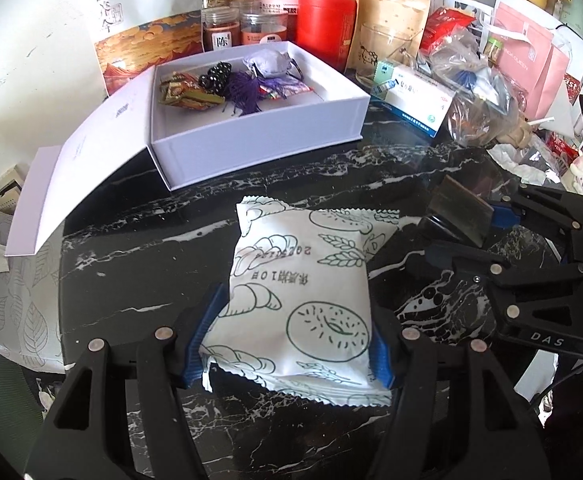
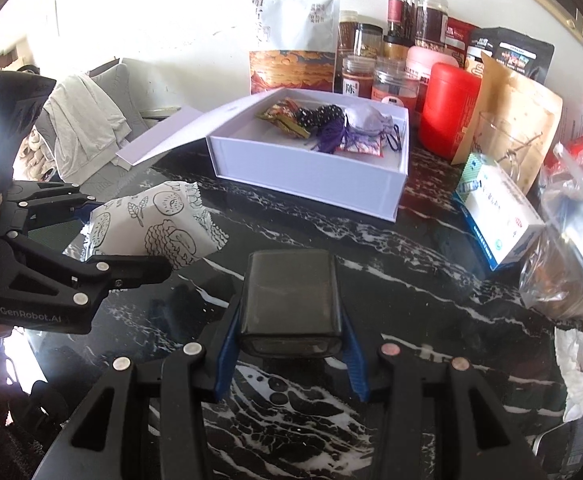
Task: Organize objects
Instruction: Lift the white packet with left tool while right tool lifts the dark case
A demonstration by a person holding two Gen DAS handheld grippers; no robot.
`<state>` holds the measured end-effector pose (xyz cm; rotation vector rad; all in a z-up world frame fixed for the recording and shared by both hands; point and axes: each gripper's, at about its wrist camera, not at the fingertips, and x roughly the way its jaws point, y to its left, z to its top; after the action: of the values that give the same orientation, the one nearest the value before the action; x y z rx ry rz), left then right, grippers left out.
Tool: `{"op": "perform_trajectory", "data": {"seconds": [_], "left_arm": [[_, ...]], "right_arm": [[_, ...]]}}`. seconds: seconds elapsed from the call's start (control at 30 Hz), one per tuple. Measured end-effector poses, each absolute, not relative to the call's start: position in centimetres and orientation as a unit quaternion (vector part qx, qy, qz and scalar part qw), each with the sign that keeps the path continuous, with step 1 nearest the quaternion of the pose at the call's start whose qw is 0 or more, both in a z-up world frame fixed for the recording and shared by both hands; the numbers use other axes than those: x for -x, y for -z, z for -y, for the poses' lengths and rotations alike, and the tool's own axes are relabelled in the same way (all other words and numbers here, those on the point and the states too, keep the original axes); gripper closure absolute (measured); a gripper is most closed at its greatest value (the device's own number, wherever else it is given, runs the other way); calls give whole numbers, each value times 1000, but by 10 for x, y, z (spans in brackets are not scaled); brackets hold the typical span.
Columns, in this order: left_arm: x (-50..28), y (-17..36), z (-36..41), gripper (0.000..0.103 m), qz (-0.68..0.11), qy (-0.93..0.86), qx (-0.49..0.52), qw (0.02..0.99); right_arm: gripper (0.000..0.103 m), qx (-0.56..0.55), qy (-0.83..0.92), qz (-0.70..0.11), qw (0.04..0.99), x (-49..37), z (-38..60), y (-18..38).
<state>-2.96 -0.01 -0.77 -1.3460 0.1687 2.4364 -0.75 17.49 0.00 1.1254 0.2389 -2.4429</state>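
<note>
My left gripper [image 1: 289, 344] is shut on a white snack packet [image 1: 303, 292] printed with green bread drawings and holds it above the black marble table [image 1: 131, 280]. My right gripper [image 2: 289, 344] is shut on a dark rectangular case [image 2: 289, 300] above the table. An open white box [image 1: 251, 136] stands beyond both, holding candy packets, a purple tassel, a black dotted item and a grey pouch [image 1: 265, 62]. In the right wrist view the box [image 2: 311, 176] is ahead and the left gripper with the packet [image 2: 155, 228] is at the left. The right gripper [image 1: 463, 236] shows at right in the left wrist view.
The box lid [image 1: 83, 152] lies open to the left. Behind the box stand jars, a red canister [image 1: 325, 28] and bags. A blue-white medicine carton [image 2: 495, 220] and plastic bags [image 2: 571, 240] crowd the right side.
</note>
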Motion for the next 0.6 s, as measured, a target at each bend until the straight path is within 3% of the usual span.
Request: {"op": "perform_trajectory", "data": {"seconds": [0.6], "left_arm": [[53, -27, 3, 44, -58, -869, 460, 173]], "right_arm": [[57, -396, 882, -93, 236, 27, -164, -26]]}}
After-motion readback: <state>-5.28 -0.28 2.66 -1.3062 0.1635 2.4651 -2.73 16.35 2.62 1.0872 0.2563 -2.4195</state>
